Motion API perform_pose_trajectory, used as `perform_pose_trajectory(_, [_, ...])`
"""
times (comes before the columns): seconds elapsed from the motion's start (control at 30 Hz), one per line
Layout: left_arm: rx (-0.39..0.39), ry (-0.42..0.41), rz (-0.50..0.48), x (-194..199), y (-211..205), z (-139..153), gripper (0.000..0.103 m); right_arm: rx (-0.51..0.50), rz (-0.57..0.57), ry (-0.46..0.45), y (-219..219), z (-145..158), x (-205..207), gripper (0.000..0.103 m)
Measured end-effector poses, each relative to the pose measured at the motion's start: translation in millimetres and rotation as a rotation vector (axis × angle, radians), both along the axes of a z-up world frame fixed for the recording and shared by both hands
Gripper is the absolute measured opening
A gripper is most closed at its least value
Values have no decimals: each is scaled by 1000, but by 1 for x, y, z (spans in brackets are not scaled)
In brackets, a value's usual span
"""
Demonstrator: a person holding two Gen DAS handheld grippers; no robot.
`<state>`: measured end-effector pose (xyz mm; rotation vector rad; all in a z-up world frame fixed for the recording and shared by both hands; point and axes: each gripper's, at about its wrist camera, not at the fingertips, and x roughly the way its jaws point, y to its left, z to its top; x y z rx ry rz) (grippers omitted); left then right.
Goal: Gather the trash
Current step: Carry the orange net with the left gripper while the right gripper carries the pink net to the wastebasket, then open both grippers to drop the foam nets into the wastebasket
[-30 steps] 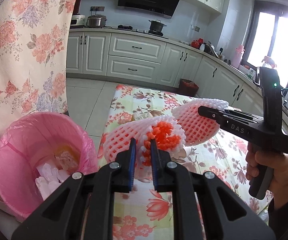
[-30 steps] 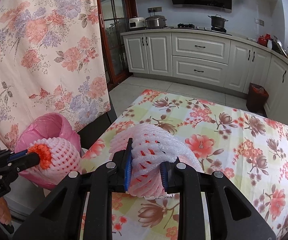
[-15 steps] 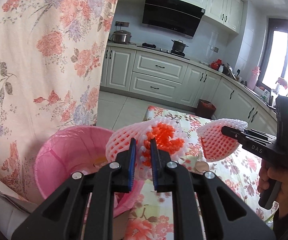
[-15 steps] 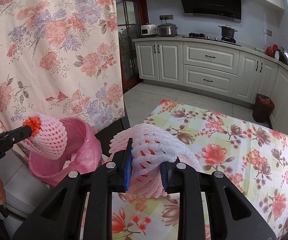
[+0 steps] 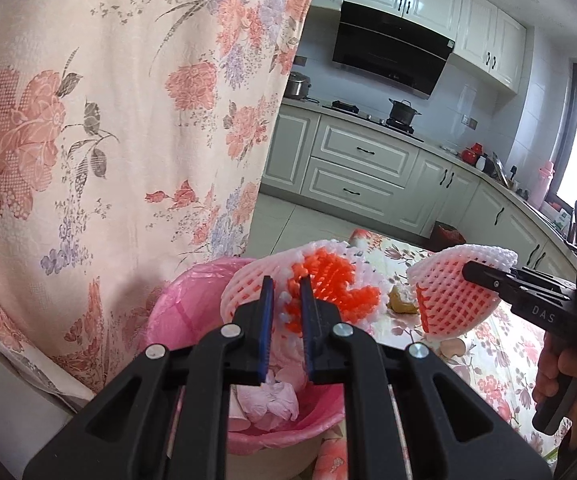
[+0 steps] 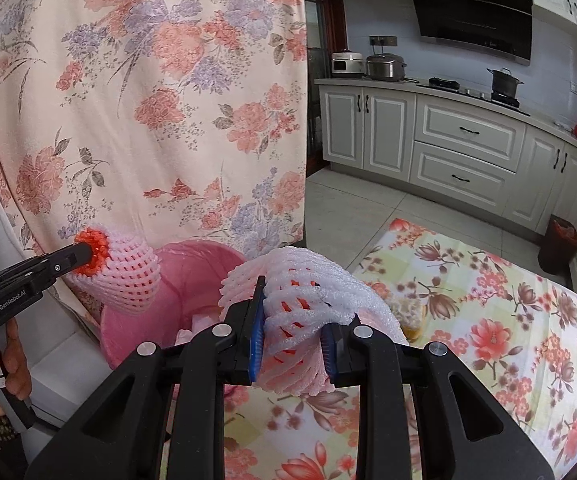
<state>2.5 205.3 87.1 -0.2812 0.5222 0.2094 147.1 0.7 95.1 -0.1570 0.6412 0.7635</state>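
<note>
Both tools carried two foam nets [image 5: 320, 280] [image 6: 312, 300] over one bin [image 5: 176, 312].

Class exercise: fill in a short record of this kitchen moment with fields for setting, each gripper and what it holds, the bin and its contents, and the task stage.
setting: kitchen, floral curtain, table with a floral cloth
left gripper: shut on a foam fruit net, held over the bin
right gripper: shut on a second foam fruit net, over the table edge beside the bin
bin: pink liner, crumpled tissue inside
task stage: both nets gripped, neither dropped in yet
</note>
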Motion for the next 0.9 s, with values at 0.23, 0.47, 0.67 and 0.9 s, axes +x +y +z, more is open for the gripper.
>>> perform_pose_trajectory(0.23, [-16,12,25,2,18,-9,13,-28,71,21,46,-12,-9,25])
perform_pose_trajectory(0.47, [-55,12,55,2,30,-17,23,-51,132,38,77,-26,-17,29])
perform_pose_trajectory(0.67, [-56,21,63,-1,33,-22,34,-72,119,36,80,-35,-15,66])
perform_pose_trajectory(0.9, [-65,25,62,-2,29,-26,39,-70,93,51,61,-40,-9,66])
